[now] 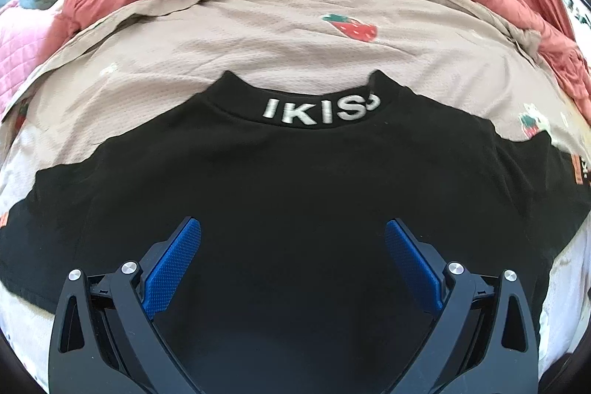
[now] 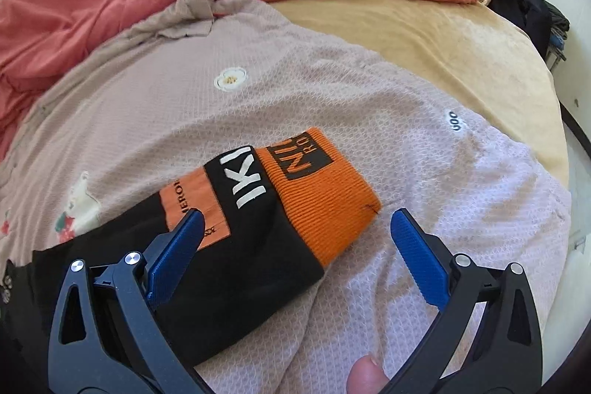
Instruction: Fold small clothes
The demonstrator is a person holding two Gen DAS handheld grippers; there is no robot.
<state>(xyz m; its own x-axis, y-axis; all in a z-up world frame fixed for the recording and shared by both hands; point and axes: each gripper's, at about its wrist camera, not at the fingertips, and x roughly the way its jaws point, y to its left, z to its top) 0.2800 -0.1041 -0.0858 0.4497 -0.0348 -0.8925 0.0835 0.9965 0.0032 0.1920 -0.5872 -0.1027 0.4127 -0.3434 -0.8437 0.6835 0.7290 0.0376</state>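
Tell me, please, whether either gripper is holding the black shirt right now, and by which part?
Nothing is held. The left gripper is open above the black shirt; the right gripper is open around its orange cuff, not closed.

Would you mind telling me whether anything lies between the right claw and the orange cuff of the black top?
Nothing visible does: the open right claw hovers directly over the orange ribbed cuff.

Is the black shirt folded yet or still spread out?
Spread out: the black shirt lies flat with collar up and its orange-cuffed sleeve stretched sideways.
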